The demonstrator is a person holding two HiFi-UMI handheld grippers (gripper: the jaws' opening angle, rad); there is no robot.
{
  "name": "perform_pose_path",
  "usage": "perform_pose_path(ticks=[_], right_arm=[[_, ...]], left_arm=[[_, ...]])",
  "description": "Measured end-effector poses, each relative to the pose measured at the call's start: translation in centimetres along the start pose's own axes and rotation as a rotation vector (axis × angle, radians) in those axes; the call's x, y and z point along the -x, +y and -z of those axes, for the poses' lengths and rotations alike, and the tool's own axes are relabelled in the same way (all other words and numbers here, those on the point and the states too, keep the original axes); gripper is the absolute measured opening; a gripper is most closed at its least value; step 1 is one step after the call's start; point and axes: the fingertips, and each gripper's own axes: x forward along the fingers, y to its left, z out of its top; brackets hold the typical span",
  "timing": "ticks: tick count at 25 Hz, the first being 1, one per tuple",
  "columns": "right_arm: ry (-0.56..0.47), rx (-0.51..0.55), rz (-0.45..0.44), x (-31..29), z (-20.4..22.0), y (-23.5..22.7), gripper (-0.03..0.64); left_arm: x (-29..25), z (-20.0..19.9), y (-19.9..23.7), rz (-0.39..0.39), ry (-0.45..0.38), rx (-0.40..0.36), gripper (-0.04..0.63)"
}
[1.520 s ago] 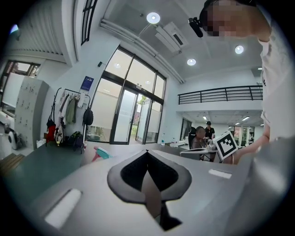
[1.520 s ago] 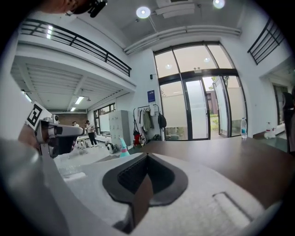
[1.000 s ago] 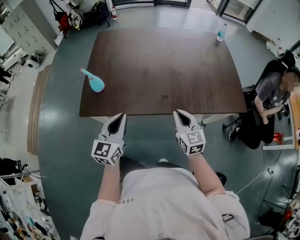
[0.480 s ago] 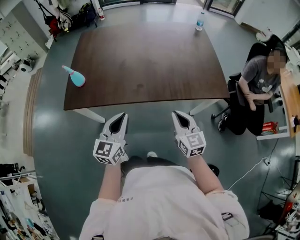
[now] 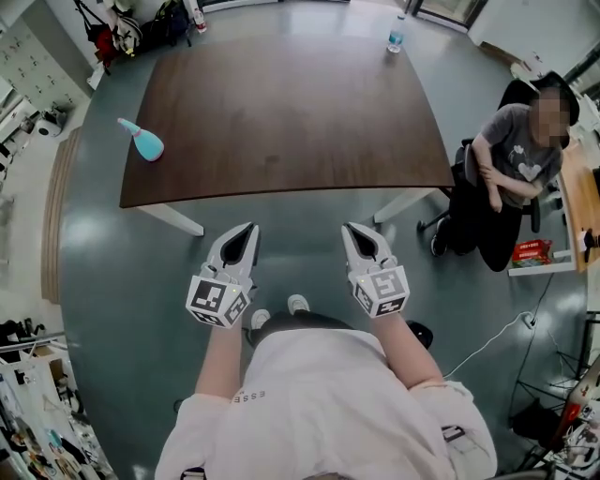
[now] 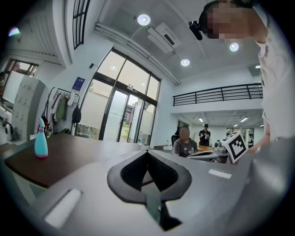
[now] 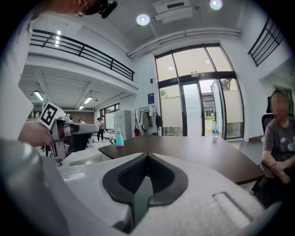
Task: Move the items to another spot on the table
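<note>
A teal spray bottle [image 5: 141, 142] stands near the left edge of the dark brown table [image 5: 281, 112]. A clear water bottle [image 5: 396, 37] stands at the table's far right corner. My left gripper [image 5: 247, 229] and right gripper [image 5: 350, 229] hang side by side over the floor, short of the table's near edge, both shut with nothing in them. In the left gripper view the spray bottle [image 6: 41, 145] stands at the left, beyond the shut left gripper [image 6: 147, 152]. The right gripper view shows the spray bottle [image 7: 119, 138] and the water bottle [image 7: 215, 129] past the shut right gripper [image 7: 147, 156].
A person sits on a chair [image 5: 511, 178] to the right of the table, next to a desk edge [image 5: 574, 202]. Bags and coats hang at the far left wall [image 5: 131, 23]. Grey floor [image 5: 122, 272] lies between me and the table.
The table has slid up and away in the head view, so I stand farther back from it. Both grippers keep the same stance, shut and empty.
</note>
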Motion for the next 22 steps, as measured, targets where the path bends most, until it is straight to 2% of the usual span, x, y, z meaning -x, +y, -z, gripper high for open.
perform_pose_path(ticks=[7,17,22], right_arm=[[-0.015,0.002,-0.017,-0.6,-0.6,1.3,-0.009],[-0.028,0.008,0.007,-0.8,-1.8,0.2,-0.009],[-0.034,0.016,0.007,-1.4,-2.4,0.4,-0.009]], left_arm=[[0.9,-0.5,0.8,-0.018,0.012,-0.014,0.015],[0.2,-2.0,1.1,-0.034,-0.029,-0.015,0.015],[0.3,-2.2,1.6,-0.034,-0.023,-0.018,0.015]])
